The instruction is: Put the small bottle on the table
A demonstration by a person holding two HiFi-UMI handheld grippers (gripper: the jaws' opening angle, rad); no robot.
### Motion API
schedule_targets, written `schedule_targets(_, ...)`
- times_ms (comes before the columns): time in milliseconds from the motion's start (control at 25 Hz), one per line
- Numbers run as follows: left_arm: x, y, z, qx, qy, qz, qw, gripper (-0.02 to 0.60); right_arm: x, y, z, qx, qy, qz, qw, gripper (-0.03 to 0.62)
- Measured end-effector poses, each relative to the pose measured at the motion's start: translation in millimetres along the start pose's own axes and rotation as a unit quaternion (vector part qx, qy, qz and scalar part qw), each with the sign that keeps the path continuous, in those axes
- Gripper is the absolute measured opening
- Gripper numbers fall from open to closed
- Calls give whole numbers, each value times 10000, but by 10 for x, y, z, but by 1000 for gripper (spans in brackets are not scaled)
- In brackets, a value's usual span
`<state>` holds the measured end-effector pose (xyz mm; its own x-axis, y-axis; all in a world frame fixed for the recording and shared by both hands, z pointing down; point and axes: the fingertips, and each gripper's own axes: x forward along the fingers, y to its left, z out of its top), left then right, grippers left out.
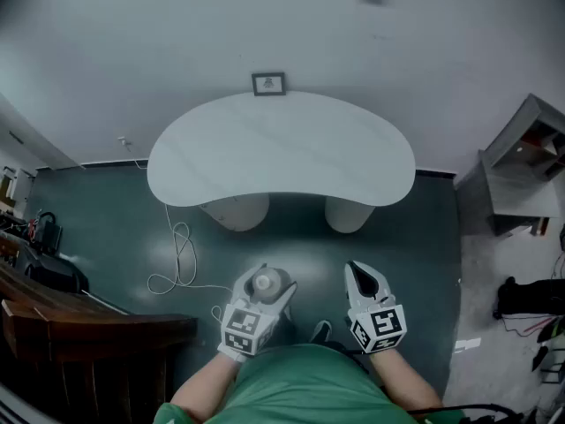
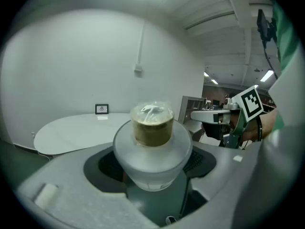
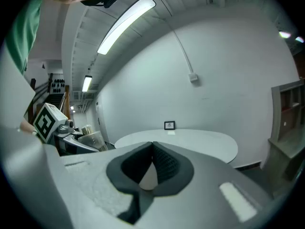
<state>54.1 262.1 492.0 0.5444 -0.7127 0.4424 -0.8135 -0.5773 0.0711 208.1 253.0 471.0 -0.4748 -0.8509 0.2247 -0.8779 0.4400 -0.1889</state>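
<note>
The head view looks steeply down from above the person, with the worktop point(image 1: 282, 148) ahead and the left claw point(image 1: 269, 281) and right claw point(image 1: 357, 274) close beneath. Each claw view rides just behind its own jaws and faces that worktop from well back. All three share the worktop and its small frame point(image 1: 268, 83) (at the far edge). Each claw view also catches the other claw at its side.

I record the small bottle point(image 2: 152, 159) as frosted and translucent, its cork-like stopper point(image 2: 152, 131) wrapped in glossy clear film point(image 2: 151, 110), the table point(image 1: 282, 153) smooth matt white, the floor point(image 1: 106, 219) dark with a sheen.
</note>
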Motion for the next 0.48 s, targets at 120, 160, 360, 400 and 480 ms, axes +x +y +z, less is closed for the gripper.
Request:
schedule_targets(120,-27,37,21,59,-43,20,10000,344,13,18,-3,-49,-5,-24,10000,3)
schedule_targets(160,-48,49,24,89,-50,22,9999,344,13,32,-4,-57,-5,-36,10000,3)
schedule_targets(360,-163,157,14,114,-58,-8,9999,344,18,118,46,-56,-59,-159,9998,3)
schedule_targets(400,-167,195,16,114,-56,-27,9999,344,36,122,72,-51,-99,-194,9998,3)
schedule_targets(480,-158,292,15,112,-41,-64,9999,344,93,117,109,-20,-147,-278,9995,3)
